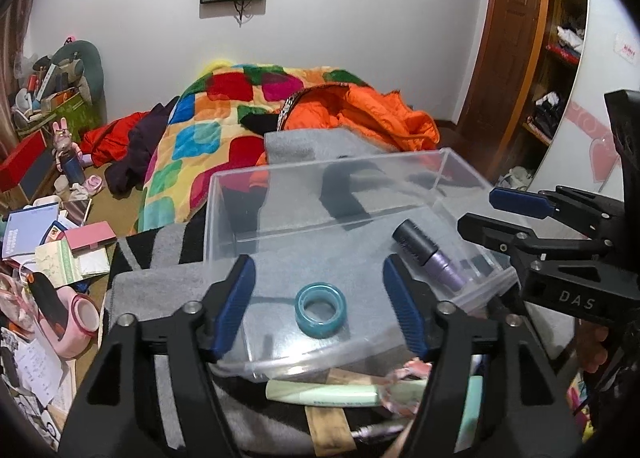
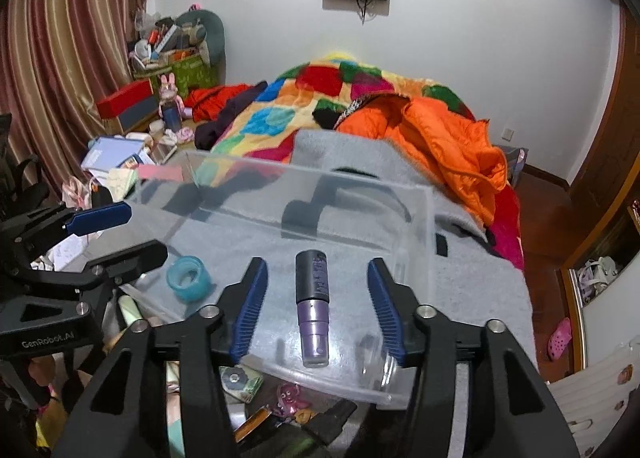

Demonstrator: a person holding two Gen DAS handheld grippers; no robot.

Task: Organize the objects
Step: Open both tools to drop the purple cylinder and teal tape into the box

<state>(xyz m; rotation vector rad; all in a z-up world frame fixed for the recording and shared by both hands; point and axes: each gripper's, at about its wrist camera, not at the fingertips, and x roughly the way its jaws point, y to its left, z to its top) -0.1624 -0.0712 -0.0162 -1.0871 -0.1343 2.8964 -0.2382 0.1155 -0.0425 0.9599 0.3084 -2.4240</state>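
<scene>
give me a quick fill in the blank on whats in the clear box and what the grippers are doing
The teal tape roll lies inside the clear ____.
Beside it lies a purple bottle with a ____ cap.
Both the left gripper and the right gripper hold ____.
The box rests on a ____ blanket.

Missing: box; black; nothing; grey

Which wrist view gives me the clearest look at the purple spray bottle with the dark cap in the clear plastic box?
The right wrist view: the purple spray bottle with the dark cap lies centred and whole between that gripper's open fingers. In the left wrist view the bottle sits off to the right, partly behind a blue finger.
</scene>
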